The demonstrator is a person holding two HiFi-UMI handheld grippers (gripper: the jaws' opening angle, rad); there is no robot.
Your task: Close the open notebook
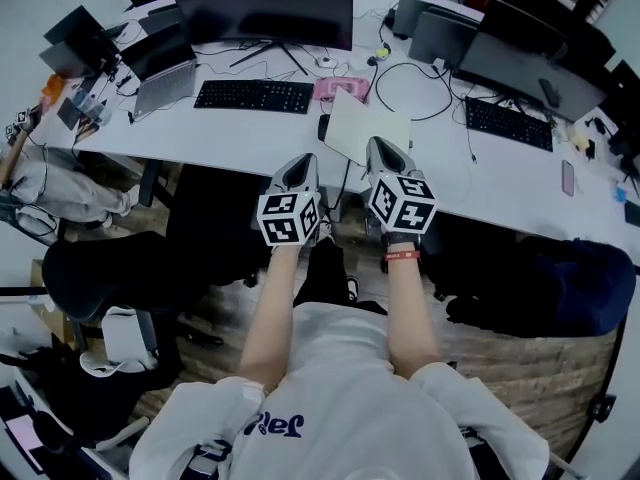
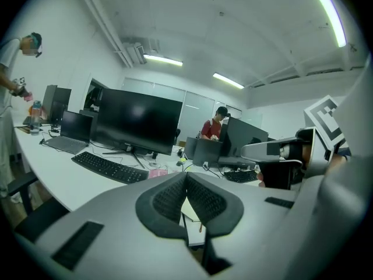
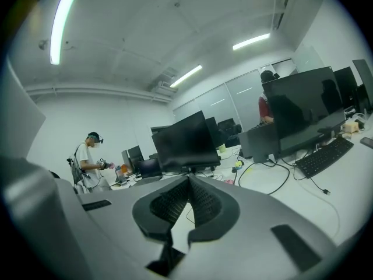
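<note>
A pale notebook (image 1: 365, 126) lies tilted on the white desk (image 1: 240, 133), near its front edge, and shows as a single cream rectangle. My left gripper (image 1: 301, 164) hovers at the desk edge just left of the notebook's near corner, jaws shut with nothing between them. My right gripper (image 1: 379, 149) sits over the notebook's near right edge, also shut and empty. In the left gripper view the shut jaws (image 2: 186, 175) point over the desk, with a strip of the notebook (image 2: 192, 212) below them. The right gripper view shows its jaws (image 3: 188, 180) closed together.
A black keyboard (image 1: 254, 95), a large monitor (image 1: 265, 8) and a pink item (image 1: 335, 89) stand behind the notebook. A small black object (image 1: 323, 126) lies at its left. A second keyboard (image 1: 507, 123) and a phone (image 1: 567, 178) are to the right. People stand in the background.
</note>
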